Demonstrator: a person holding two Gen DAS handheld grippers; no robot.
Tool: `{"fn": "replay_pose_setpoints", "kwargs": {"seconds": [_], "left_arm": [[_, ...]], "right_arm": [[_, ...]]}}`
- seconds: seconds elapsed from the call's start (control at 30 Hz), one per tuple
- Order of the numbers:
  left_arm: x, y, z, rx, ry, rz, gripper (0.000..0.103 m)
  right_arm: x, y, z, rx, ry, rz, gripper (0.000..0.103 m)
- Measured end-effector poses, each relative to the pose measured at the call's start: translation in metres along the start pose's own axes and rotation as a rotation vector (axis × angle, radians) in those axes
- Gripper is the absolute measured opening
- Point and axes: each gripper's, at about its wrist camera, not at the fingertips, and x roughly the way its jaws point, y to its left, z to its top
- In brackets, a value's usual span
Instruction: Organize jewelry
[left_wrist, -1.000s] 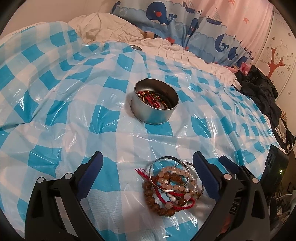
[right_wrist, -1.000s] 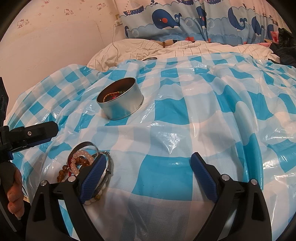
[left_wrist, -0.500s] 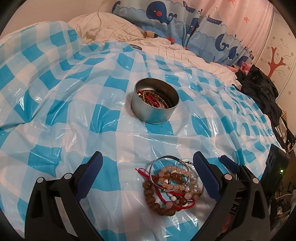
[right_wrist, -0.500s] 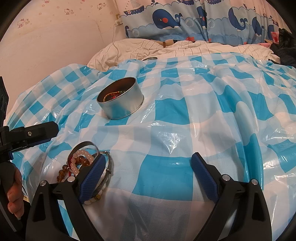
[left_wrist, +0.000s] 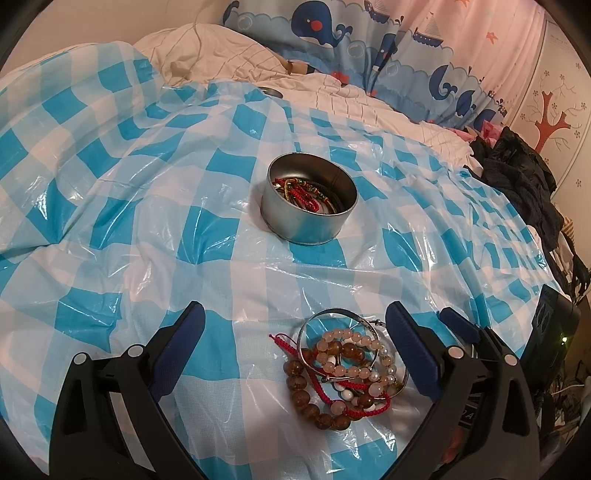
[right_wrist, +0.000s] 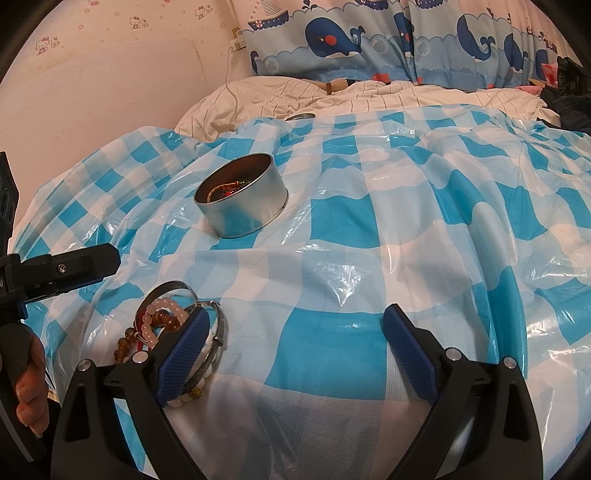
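Jaws of the left gripper (left_wrist: 295, 325) stand wide apart with nothing held between them, low over the blue-and-white checked plastic sheet (left_wrist: 110, 206). Between its 2 fingers, nearer the right one, lies the heap of bracelets (left_wrist: 341, 365): brown beads, pale pink beads, a red cord and a silver bangle (left_wrist: 332, 317), all tangled together on the sheet. Straight ahead of this gripper, well beyond the heap, sits the round metal tin (left_wrist: 308, 199), upright and lidless, with red and dark cords inside.

From the right wrist view, the right gripper (right_wrist: 295, 328) is also spread wide and holds nothing. The same heap lies at its left finger, partly hidden behind that blue pad (right_wrist: 183, 354), outside the gap. The tin sits ahead and to the left. Farther left, one black finger of the left gripper reaches in, with the person's hand (right_wrist: 29, 384) on its handle.
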Motion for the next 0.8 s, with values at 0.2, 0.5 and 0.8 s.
{"fn": "replay_pose_setpoints", "kwargs": {"seconds": [0.2, 0.5, 0.8], "left_arm": [[0.0, -0.0004, -0.0001, 0.001, 0.002, 0.001, 0.094], [0.0009, -0.0008, -0.001, 0.003, 0.004, 0.001, 0.094], [0.001, -0.0016, -0.0023, 0.004, 0.006, 0.003, 0.094]], "right_arm": [[-0.0002, -0.0004, -0.0001, 0.0, 0.0, 0.0, 0.091], [0.0, -0.0002, -0.0003, 0.0, 0.0, 0.001, 0.092], [-0.0002, -0.0005, -0.0004, 0.0, 0.0, 0.001, 0.092]]}}
